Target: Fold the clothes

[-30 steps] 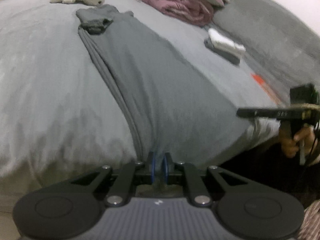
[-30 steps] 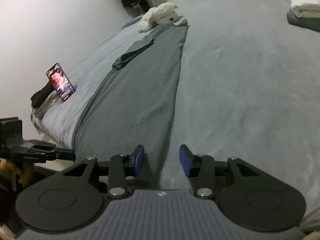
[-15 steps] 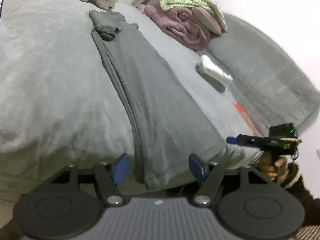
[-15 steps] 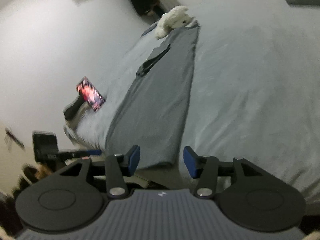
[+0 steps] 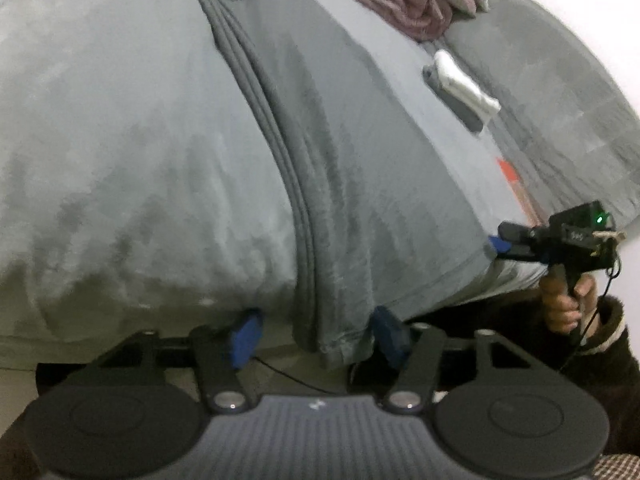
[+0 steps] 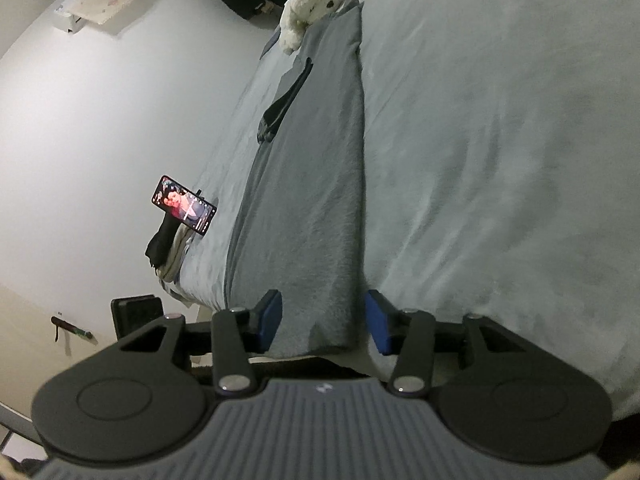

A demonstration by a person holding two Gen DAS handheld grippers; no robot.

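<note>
My left gripper (image 5: 316,334) has been narrowing, jaws apart astride the near hem, nothing pinched; the dark grey garment (image 5: 332,152) lies lengthwise on the bed (image 5: 120,140). My right gripper (image 6: 324,320), also narrowing, straddles the other hem corner ungripped. Soft, limp, light cloth: I'd pinch both corners through every layer

A dark grey garment (image 5: 340,160) lies on a pale grey bed cover (image 5: 120,152). Far off sit a white plush toy (image 6: 308,4) and mauve blankets (image 5: 396,4). Both grippers' pads (image 6: 270,314) are blue.
</note>
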